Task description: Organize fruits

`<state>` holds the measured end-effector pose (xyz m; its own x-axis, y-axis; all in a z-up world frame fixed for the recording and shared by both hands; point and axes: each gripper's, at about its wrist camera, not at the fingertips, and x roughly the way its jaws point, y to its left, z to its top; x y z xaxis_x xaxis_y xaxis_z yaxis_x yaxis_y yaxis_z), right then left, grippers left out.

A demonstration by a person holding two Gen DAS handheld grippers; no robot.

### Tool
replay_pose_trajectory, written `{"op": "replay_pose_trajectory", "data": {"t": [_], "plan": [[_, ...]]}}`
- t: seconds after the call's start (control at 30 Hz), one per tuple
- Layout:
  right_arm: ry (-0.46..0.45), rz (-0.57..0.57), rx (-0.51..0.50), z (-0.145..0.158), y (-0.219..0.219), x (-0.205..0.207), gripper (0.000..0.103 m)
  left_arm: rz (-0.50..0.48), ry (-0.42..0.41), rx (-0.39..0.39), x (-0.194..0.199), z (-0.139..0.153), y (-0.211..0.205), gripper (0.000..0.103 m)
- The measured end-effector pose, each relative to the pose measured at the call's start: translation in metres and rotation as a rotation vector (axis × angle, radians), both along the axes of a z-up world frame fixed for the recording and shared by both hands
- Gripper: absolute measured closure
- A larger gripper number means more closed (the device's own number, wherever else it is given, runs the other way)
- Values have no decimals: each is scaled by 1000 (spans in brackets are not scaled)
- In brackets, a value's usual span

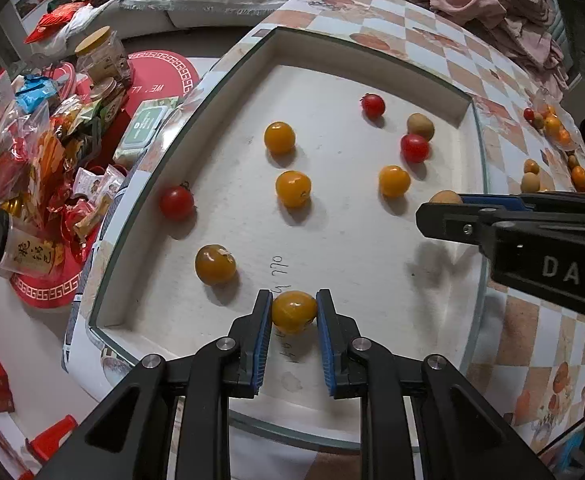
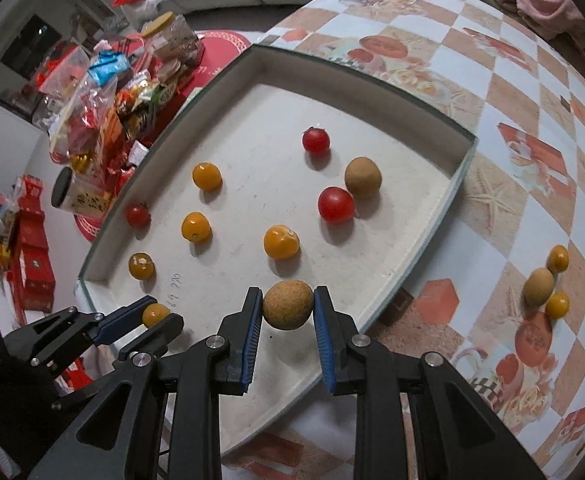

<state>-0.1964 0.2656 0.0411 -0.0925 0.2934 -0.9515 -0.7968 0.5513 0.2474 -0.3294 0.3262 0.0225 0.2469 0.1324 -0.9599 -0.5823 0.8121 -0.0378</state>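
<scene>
**pixelmango:** What's hard to read here? In the left wrist view the right claw (image 1: pixel 438 216) comes in side-on from the right edge, and the brown fruit (image 1: pixel 445 197) in it is mostly hidden behind the black finger; only its top pokes out. The loose fruit pile (image 1: pixel 548 122) at the far right of the worktop (image 1: pixel 532 320) is tiny and smeared by the lens, so I can't count it. The handwriting on the tray floor is too scrawly to read.

**tofu_dad:** The right wrist view clears up the claw bit. The right claw (image 2: pixel 288 306) is closed down to the width of that brown fruit (image 2: pixel 288 305), blue pads touching both sides, over the near edge of the white tray (image 2: pixel 432 248). The left claw (image 2: pixel 160 318) shows at the lower left, partly cut off by the dark edge, with a yellow tomato (image 2: pixel 155 314) pinched between its fingers.

**pixelmango:** Yep, the left wrist view matches: left claw (image 1: pixel 294 312) narrowed onto the yellow tomato (image 1: pixel 294 311), pads against both sides, low over the near part of the tray (image 1: pixel 164 216). Can't tell if it's touching the floor.

**tofu_dad:** Rest of the tray: four yellow tomatoes, three red, one brown fruit beside a red tomato (image 2: pixel 335 204).
</scene>
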Motion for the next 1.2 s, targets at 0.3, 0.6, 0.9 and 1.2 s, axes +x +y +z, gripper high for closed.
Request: {"op": "replay_pose_trajectory", "data": {"t": [0.3, 0.6, 0.9, 1.2], "plan": [[-28, 48, -60, -18, 13, -3, 75, -26, 25, 29, 3, -8, -3, 79], [-26, 39, -59, -14, 10, -1, 65, -39, 9, 89, -2, 1, -4, 35], [-52, -30, 0, 24, -7, -1, 23, -48, 37, 54, -7, 18, -3, 35], [-52, -134, -52, 47, -39, -7, 13, -62, 21, 32, -22, 53, -6, 5]]}}
